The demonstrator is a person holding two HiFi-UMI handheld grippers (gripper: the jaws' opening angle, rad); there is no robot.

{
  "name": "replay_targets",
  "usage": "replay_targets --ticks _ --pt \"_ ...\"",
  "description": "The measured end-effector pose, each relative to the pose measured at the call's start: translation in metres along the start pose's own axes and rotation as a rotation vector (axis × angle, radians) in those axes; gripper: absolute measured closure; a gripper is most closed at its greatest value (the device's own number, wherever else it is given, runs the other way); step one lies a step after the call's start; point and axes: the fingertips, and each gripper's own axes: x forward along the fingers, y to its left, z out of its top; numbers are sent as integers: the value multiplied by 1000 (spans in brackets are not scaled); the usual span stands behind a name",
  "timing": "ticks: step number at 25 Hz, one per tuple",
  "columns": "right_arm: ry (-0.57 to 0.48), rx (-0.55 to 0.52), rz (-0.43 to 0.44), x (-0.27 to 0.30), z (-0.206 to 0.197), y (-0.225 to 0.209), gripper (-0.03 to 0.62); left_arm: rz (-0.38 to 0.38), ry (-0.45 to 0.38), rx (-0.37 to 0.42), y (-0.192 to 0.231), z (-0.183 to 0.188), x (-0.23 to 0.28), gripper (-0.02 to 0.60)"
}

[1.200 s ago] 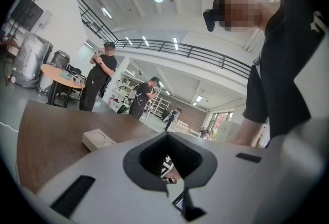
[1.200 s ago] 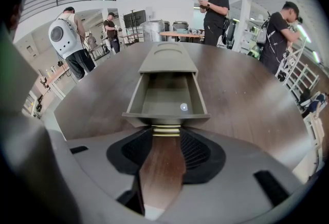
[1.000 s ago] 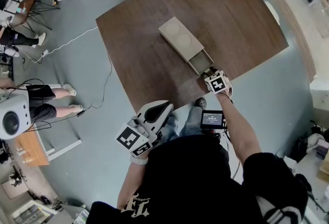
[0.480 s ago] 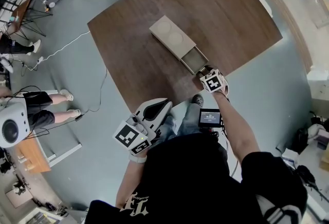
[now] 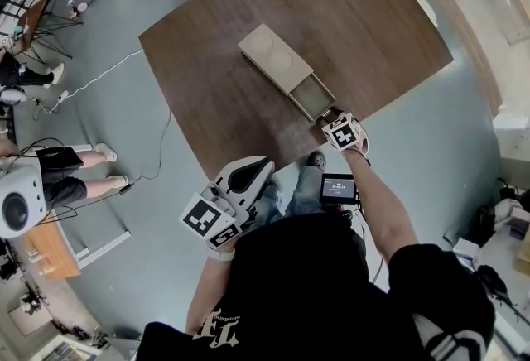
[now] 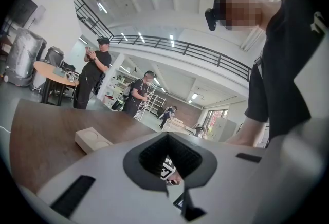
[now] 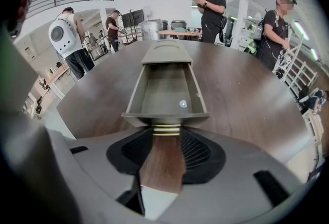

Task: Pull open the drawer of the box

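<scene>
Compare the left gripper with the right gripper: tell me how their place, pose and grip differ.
The right gripper is at the open drawer on the table; the left gripper hangs off the table's edge. The right gripper grips the drawer's brass handle; the left gripper's jaws are together on nothing. The right gripper tilts down; the left gripper points roughly level. Both are white and hand-held.

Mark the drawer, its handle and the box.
drawer (image 7: 165,89), right gripper view, on its inner floor.
handle (image 7: 166,129), right gripper view, on its ridged brass front.
box (image 5: 273,57), head view, on its top face.
</scene>
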Motion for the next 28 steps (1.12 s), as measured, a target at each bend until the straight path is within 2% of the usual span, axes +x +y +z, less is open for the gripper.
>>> replay_targets --ticks 28 --pt "23 11 1 -14 -35 1 437 -48 22 14 2 3 10 577"
